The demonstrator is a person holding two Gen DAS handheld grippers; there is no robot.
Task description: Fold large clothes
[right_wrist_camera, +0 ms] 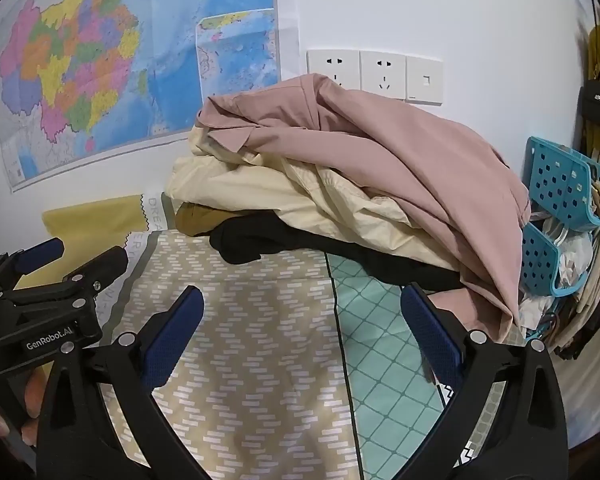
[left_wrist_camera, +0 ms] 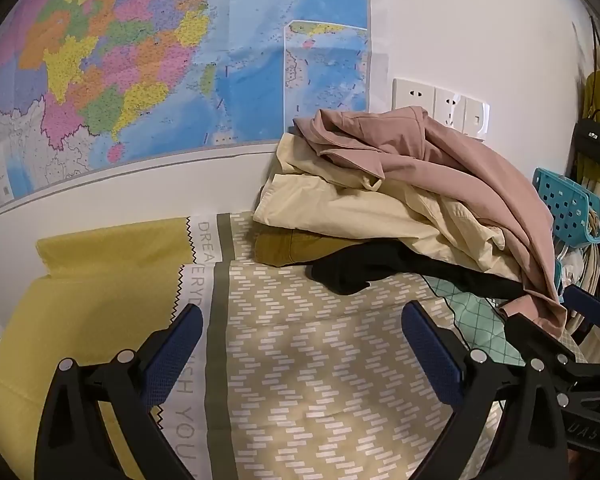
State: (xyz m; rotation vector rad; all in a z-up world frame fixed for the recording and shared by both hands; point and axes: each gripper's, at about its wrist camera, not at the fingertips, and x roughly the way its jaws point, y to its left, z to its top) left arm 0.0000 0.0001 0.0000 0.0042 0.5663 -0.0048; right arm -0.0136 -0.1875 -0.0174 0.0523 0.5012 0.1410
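A heap of clothes lies at the far right of the bed against the wall. A pink garment (left_wrist_camera: 452,160) (right_wrist_camera: 380,148) lies on top, over a cream one (left_wrist_camera: 348,204) (right_wrist_camera: 268,192), a mustard one (left_wrist_camera: 296,248) (right_wrist_camera: 196,216) and a black one (left_wrist_camera: 364,272) (right_wrist_camera: 260,240). My left gripper (left_wrist_camera: 302,324) is open and empty above the patterned sheet, short of the heap. My right gripper (right_wrist_camera: 300,308) is open and empty, just short of the black garment. The left gripper also shows in the right wrist view (right_wrist_camera: 88,254), at the left edge.
The bed has a beige patterned sheet (left_wrist_camera: 320,360) (right_wrist_camera: 252,340), a yellow part (left_wrist_camera: 80,320) and a teal checked part (right_wrist_camera: 380,352). A map (left_wrist_camera: 160,60) and wall sockets (right_wrist_camera: 380,74) are behind. A blue basket (right_wrist_camera: 560,184) and hanging bags (left_wrist_camera: 592,140) stand at right.
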